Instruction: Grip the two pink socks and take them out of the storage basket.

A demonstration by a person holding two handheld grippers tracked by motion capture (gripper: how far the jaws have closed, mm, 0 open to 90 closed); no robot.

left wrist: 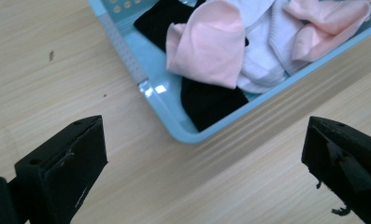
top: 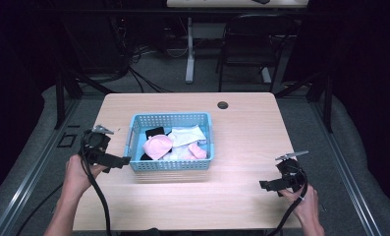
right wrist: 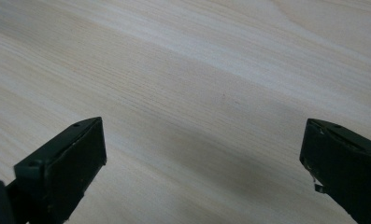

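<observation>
Jaws of both grippers stand wide apart, with nothing between them. Left gripper (top: 115, 161), held in the person's left hand (top: 78, 170) near the left edge of the surface (top: 241, 128), points toward the near left corner of the blue basket (top: 135, 129); its tip lies just beside that corner, and whether it touches cannot be told. From the left gripper view, the open jaws frame bare wood, with the basket corner (left wrist: 174, 126) just beyond them and apart from both. Basket position: slightly left of the middle of the surface, long sides parallel to the near edge. Contents: a pink garment (top: 157, 145) toward the near left, lying partly over a black garment (top: 154, 132) that also shows beneath it at the near left corner (left wrist: 211, 103); white cloth (top: 186, 134) in the middle and toward the far right; a second pink piece (top: 198, 150) at the near right. Seen along the left gripper, the first pink garment (left wrist: 210, 51) is folded over and overlaps the white cloth (left wrist: 262, 60). Right gripper (top: 270, 185), held in the right hand (top: 305, 206) near the near right corner of the surface, is well apart from the basket; its own view has plain wood (right wrist: 183, 93) between the jaws.
</observation>
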